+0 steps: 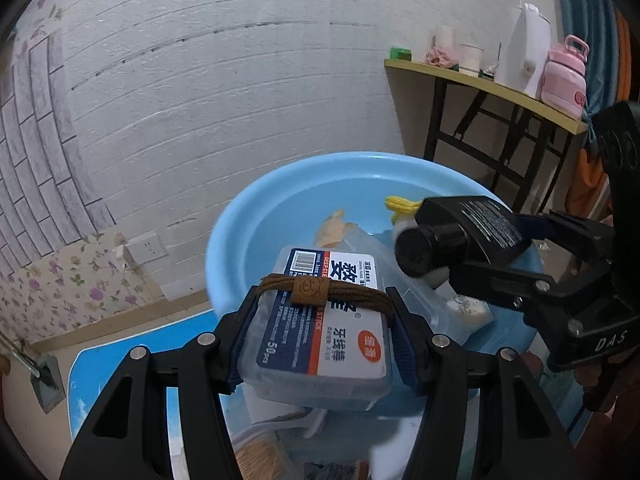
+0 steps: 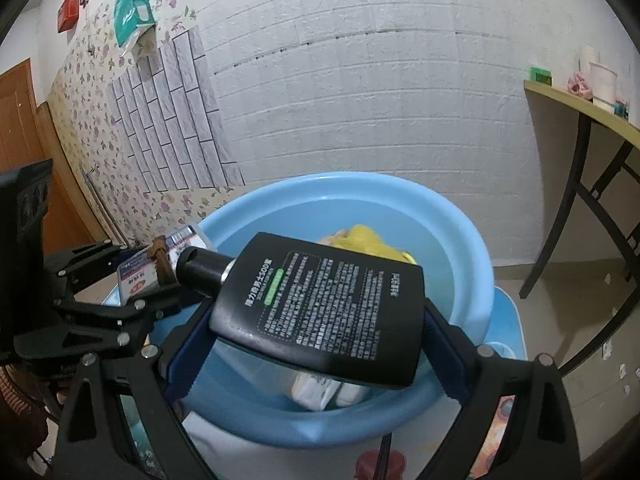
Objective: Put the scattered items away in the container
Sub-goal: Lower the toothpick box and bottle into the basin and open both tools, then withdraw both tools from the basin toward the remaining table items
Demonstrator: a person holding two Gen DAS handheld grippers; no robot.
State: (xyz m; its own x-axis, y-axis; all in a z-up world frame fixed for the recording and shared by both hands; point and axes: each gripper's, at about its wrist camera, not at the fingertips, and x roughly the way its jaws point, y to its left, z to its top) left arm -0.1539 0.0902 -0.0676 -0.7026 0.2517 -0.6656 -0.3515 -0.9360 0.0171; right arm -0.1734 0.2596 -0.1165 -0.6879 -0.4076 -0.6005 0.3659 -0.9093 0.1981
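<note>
Left claw [image 1: 322, 320] grips floss box [image 1: 320, 332] above basin rim [image 1: 224, 220]; right claw [image 2: 316, 320] clamps bottle [image 2: 332, 304].

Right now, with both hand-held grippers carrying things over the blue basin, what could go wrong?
1. The brown hair tie lies loose over the floss pick box in the left hand-held gripper and could slide off outside the blue basin.
2. The black bottle in the right hand-held gripper has its cap close to the left one; they may bump on release.

1. Blue basin [image 1: 224, 240] showing as smooth, glossy plastic.
2. Black bottle [image 2: 328, 312] looking matt plastic.
3. Clear box [image 1: 316, 340] gleaming, wearing a brown woven cloth band [image 1: 320, 294].
4. Wall [image 1: 224, 80] appearing rough.
</note>
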